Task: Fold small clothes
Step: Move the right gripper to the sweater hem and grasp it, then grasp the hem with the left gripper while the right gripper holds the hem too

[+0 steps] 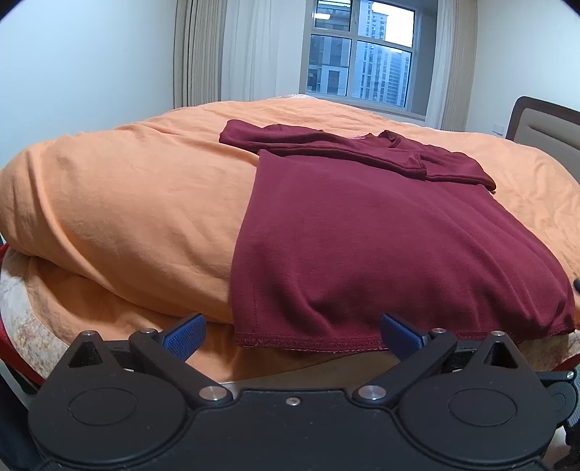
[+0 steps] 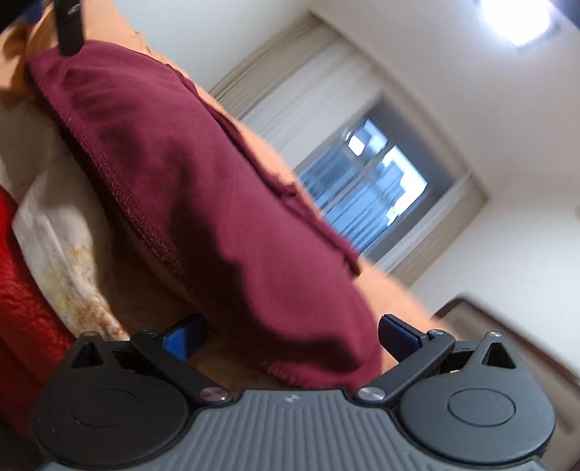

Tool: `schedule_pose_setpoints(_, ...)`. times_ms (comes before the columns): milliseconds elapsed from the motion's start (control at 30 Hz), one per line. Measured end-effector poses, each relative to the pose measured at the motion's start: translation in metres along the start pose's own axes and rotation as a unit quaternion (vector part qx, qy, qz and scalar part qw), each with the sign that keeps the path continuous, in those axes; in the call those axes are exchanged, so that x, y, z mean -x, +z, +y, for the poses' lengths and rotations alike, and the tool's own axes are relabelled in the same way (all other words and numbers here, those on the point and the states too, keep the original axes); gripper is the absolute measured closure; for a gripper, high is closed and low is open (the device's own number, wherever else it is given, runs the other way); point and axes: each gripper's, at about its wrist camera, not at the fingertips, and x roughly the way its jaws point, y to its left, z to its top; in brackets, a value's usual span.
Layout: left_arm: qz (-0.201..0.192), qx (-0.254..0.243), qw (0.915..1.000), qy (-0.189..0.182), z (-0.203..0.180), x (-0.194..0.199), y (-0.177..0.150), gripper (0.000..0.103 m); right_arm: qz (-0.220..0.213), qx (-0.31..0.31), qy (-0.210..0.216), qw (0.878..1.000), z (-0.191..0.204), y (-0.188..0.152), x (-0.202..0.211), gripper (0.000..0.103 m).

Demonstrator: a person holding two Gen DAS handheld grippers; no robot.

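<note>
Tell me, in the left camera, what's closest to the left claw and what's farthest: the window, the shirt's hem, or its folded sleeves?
From the left claw:
1. Hem, right in front, between its fingers.
2. Sleeves, across the shirt's far end.
3. Window, on the back wall.

Soft, even room light; a glaring white ceiling lamp (image 2: 518, 20) overexposes one corner. The right wrist view is tilted and motion-blurred; fisheye edges curve and darken.
</note>
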Motion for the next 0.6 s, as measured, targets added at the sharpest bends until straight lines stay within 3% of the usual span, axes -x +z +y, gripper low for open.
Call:
schedule_pose_setpoints(67, -0.002, -0.002, 1.0, 0.003, -0.001, 0.002, -0.001, 0.001, -0.029, 0.008, -0.027, 0.999, 0.004, -0.001, 0.003, 0.0)
schedule_pose_setpoints(233, -0.01, -0.003, 0.9999, 0.005, -0.005, 0.005, -0.005, 0.001, -0.1, -0.003, -0.045, 0.994, 0.007, 0.0, 0.02, 0.002)
schedule_pose_setpoints(300, -0.012, -0.004, 0.9999, 0.003, -0.006, 0.005, -0.007, 0.001, -0.119, -0.016, -0.035, 0.992, 0.003, -0.001, 0.027, 0.013)
schedule_pose_setpoints(400, -0.011, -0.005, 0.9999, 0.001, -0.007, 0.006, -0.011, 0.001, -0.131, -0.022, -0.015, 0.991, 0.001, -0.001, 0.031, 0.041)
schedule_pose_setpoints(467, -0.015, -0.008, 0.9999, -0.001, -0.008, 0.008, -0.014, 0.001, -0.138, -0.03, 0.008, 0.99, -0.001, 0.001, 0.034, 0.068)
schedule_pose_setpoints(533, -0.023, -0.016, 0.9996, -0.007, -0.008, 0.011, -0.017, 0.001, -0.141, -0.037, 0.033, 0.989, -0.002, 0.006, 0.034, 0.082)
schedule_pose_setpoints(600, -0.032, -0.033, 0.9989, -0.012, -0.01, 0.016, -0.02, 0.001, -0.138, -0.058, 0.065, 0.987, -0.012, 0.012, 0.033, 0.084)
